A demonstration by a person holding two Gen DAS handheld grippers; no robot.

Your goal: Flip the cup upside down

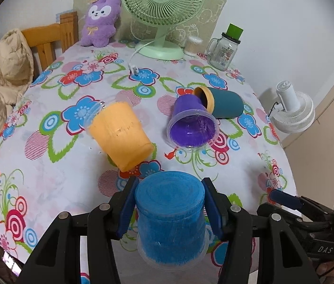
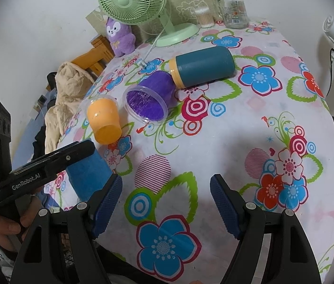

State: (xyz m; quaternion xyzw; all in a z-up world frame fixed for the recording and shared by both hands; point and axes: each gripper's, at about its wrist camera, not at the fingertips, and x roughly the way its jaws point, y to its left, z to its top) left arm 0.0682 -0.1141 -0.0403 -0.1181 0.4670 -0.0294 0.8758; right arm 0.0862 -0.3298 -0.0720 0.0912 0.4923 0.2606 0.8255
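Observation:
A blue cup (image 1: 170, 215) stands upside down near the table's front edge, base up, rim on the cloth. My left gripper (image 1: 169, 184) has a finger on each side of it, close to or touching its walls. The cup also shows in the right wrist view (image 2: 87, 175), with the left gripper over it. An orange cup (image 1: 122, 135) lies on its side. A purple cup (image 1: 190, 125) lies on its side, mouth toward me. A teal cup with a yellow rim (image 1: 221, 103) lies behind it. My right gripper (image 2: 165, 188) is open and empty above the cloth.
A floral tablecloth (image 1: 60, 170) covers the table. At the back stand a green fan (image 1: 162, 14), a purple plush toy (image 1: 100, 21), a glass jar with a green lid (image 1: 223, 49) and a cotton swab box (image 1: 191, 45). A beige jacket (image 1: 3, 75) hangs on a chair at left.

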